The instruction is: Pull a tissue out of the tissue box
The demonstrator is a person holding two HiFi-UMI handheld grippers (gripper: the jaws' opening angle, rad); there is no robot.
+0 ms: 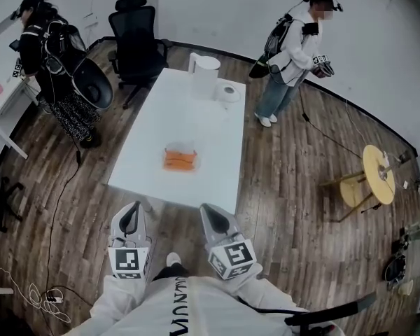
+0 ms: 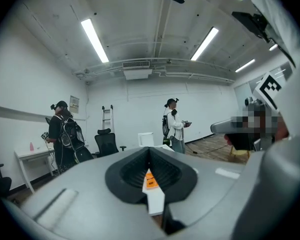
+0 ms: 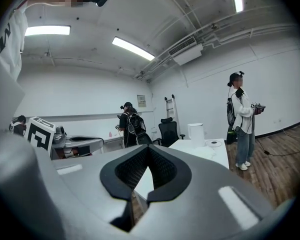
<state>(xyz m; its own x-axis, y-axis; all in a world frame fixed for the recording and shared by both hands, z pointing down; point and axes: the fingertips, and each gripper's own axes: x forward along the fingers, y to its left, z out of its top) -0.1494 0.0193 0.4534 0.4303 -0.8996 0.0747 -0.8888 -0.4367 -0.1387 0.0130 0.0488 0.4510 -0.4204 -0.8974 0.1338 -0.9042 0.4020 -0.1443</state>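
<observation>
The tissue box [image 1: 180,158], a low pack with an orange body, lies on the white table [image 1: 217,159] towards its near end. Both grippers hover side by side just short of the table's near edge and point at it. My left gripper [image 1: 132,209] is shut with nothing held. My right gripper [image 1: 211,212] is shut too and empty. In the left gripper view the jaws of my left gripper [image 2: 150,151] meet, and the orange tissue box [image 2: 149,180] shows in the slit below them. In the right gripper view my right gripper [image 3: 149,149] has its pads together, with the table [image 3: 205,151] beyond.
A white canister [image 1: 204,71] and a white roll [image 1: 229,92] stand at the table's far end. A black office chair [image 1: 136,40] is behind it. One person [image 1: 56,68] stands far left, another [image 1: 294,54] far right. A small round wooden table [image 1: 378,173] is at the right, cables on the floor.
</observation>
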